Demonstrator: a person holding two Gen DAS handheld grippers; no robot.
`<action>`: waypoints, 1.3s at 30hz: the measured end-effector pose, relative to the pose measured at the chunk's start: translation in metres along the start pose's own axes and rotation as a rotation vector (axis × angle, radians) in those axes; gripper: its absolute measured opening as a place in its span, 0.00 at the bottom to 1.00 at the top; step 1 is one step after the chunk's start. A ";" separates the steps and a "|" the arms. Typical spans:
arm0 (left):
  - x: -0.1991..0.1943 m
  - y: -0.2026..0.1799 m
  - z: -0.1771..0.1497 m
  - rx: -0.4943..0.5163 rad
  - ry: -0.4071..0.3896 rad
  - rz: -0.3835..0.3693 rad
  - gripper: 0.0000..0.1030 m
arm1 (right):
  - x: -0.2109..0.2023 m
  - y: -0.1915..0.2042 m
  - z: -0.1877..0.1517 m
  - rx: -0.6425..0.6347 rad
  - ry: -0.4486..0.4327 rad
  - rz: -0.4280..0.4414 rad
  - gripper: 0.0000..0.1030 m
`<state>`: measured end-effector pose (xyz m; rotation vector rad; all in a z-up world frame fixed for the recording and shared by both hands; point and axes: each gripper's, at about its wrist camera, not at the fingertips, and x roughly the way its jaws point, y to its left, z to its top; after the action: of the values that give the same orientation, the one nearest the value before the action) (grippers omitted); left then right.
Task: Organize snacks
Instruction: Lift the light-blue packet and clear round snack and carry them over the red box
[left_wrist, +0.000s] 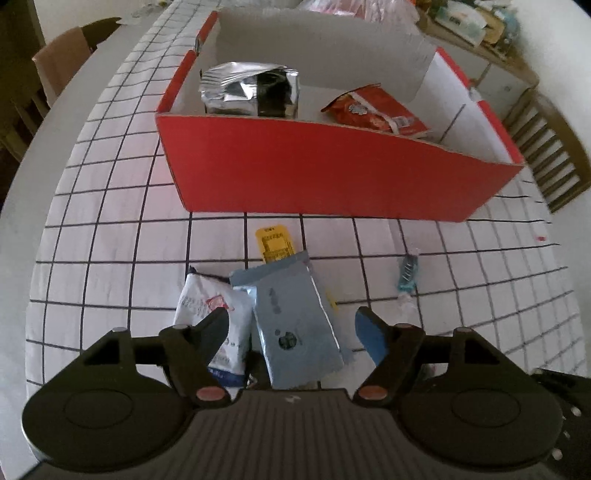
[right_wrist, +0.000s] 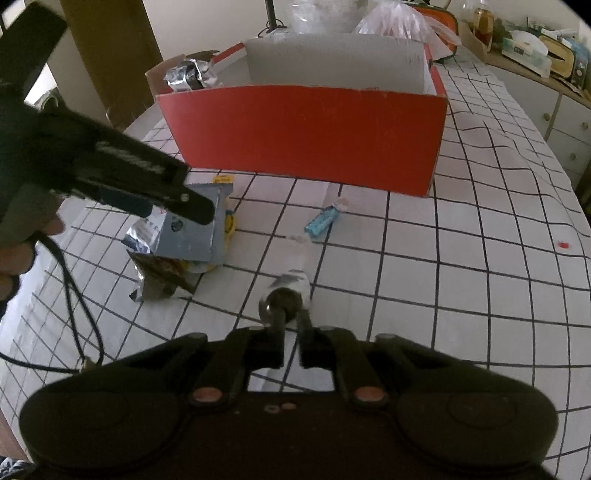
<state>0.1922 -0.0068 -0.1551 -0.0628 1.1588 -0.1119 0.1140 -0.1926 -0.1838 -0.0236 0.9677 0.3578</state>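
Note:
A red cardboard box (left_wrist: 332, 170) stands on the checked tablecloth and holds a silver foil bag (left_wrist: 249, 90) and a red snack packet (left_wrist: 373, 110). My left gripper (left_wrist: 291, 328) is open above a grey-blue packet (left_wrist: 295, 321), with a white packet (left_wrist: 212, 314) beside it and a yellow packet (left_wrist: 275, 243) behind. In the right wrist view my right gripper (right_wrist: 291, 317) is shut on a small silver-wrapped candy (right_wrist: 290, 290) just above the cloth. The left gripper's fingers (right_wrist: 184, 201) hover over the packet pile (right_wrist: 184, 236). The red box (right_wrist: 303, 136) stands behind.
A teal wrapped candy (left_wrist: 408, 273) lies on the cloth to the right of the pile; it also shows in the right wrist view (right_wrist: 321, 219). A dark foil packet (right_wrist: 162, 273) lies under the pile. Plastic bags (right_wrist: 399, 18) sit behind the box. Chair at right (left_wrist: 546, 147).

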 end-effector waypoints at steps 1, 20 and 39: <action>0.004 0.000 0.002 -0.010 0.009 0.015 0.73 | -0.001 -0.001 0.000 0.006 -0.005 0.002 0.25; 0.023 -0.001 0.006 -0.023 0.027 0.105 0.67 | 0.029 0.018 0.014 -0.070 0.024 -0.030 0.61; 0.002 0.034 -0.007 -0.092 -0.055 -0.035 0.33 | 0.026 0.023 0.004 -0.087 0.006 -0.103 0.31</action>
<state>0.1886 0.0263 -0.1634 -0.1666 1.1079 -0.0868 0.1236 -0.1631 -0.1988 -0.1530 0.9530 0.3051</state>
